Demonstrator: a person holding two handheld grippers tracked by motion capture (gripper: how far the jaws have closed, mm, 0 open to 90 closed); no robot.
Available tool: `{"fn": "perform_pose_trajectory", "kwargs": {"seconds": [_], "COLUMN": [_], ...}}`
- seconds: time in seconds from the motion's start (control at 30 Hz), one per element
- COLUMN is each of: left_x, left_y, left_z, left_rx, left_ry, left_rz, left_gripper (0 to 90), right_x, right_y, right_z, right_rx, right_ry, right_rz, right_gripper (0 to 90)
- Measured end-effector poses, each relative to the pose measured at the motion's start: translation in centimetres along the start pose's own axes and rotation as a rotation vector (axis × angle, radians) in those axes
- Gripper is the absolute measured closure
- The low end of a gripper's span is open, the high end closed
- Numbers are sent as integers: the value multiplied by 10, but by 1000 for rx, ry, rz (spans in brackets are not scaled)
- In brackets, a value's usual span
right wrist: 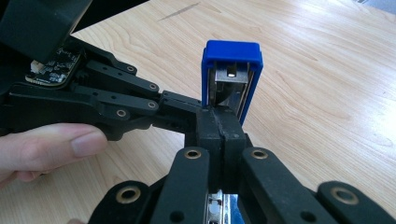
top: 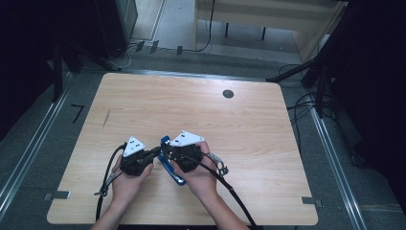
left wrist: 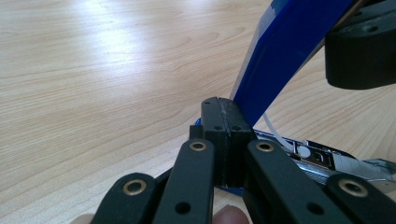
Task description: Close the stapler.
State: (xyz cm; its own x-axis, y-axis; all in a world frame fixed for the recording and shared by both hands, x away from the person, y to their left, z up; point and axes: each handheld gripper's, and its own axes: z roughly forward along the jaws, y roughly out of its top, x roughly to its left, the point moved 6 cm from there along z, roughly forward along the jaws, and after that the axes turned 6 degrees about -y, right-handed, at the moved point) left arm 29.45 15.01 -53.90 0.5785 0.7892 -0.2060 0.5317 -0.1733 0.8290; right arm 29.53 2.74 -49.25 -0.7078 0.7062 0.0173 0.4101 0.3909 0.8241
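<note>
Shut tongs (right wrist: 223, 122) against blue stapler (right wrist: 232, 74)

Light wood-grain desk (top: 249, 143) with rounded corners is sitting on a grey floor (top: 28, 158). A round dark grommet hole (top: 228, 94) is showing toward 1 o'clock near the far edge. A blue stapler (top: 168, 163), opened up, is lying on the desk at about 6 o'clock, near the front edge.

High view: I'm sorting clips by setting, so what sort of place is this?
Probably a lab or workshop recording bay: a bare wooden table on a grey floor, floor rails alongside, loose cables and dark stands around it.
</note>
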Motion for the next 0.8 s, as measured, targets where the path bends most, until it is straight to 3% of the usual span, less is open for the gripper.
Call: {"fn": "perform_pose_trajectory", "kwargs": {"seconds": [0.8], "left_x": [-7], "left_y": [-22], "left_z": [1], "left_rx": [39], "left_ry": [-12], "left_rz": [5], "left_gripper": [900], "right_x": [-9], "right_y": [9], "right_z": [-24], "right_rx": [-51], "right_ry": [-6], "right_rz": [13], "right_gripper": [900]}}
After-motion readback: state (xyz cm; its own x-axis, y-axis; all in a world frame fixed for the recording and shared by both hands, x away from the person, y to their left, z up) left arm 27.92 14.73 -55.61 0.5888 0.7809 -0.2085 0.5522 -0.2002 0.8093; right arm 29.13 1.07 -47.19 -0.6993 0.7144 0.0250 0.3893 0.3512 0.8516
